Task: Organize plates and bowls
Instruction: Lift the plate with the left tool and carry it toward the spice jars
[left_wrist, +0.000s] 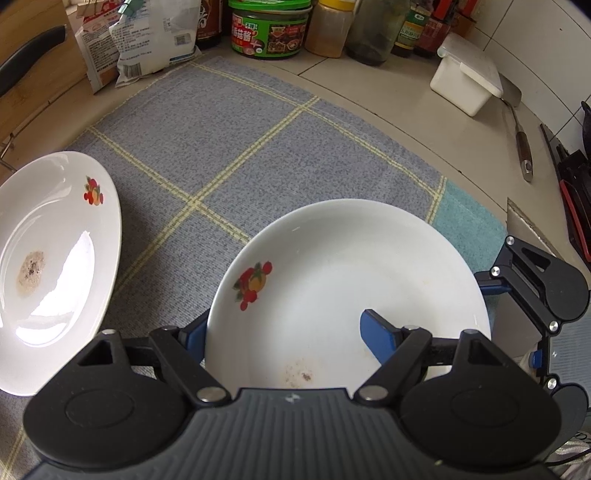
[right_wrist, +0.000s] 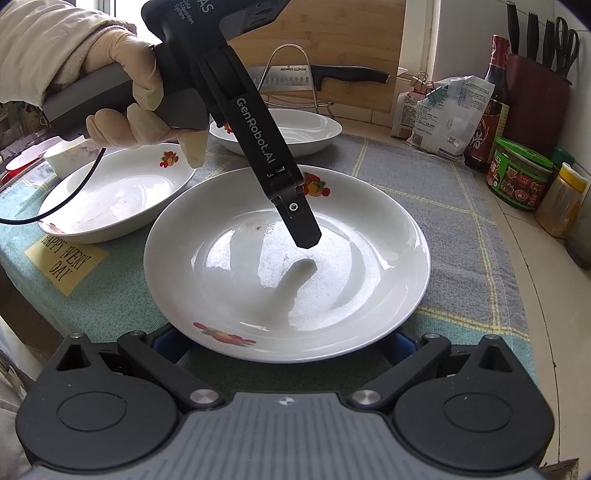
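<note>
Fruit-print plate (left_wrist: 351, 266) lies mid-cloth (left_wrist: 221, 129) on surface, between both tools. Left gripper (left_wrist: 282, 321) jaws approx half open, one finger over plate's well, other outside rim. Right gripper (right_wrist: 282, 343) jaws wide, tips at near rim, poss. tucked under it; contact unclear.

Risks: glazed rim slipping out of an off-centre pinch, plate tipping or dropping w/ chip. Could also skid on cloth and knock 2nd plate (left_wrist: 55, 258) or deep dish (right_wrist: 118, 195).

Contents: plate empty bar brown specks; 2nd plate has dried stain; deep dish smeared. Small bowl (right_wrist: 70, 155) behind, contents not visible. Green-lid jar (left_wrist: 269, 33) and white lidded box (left_wrist: 465, 74) closed.
</note>
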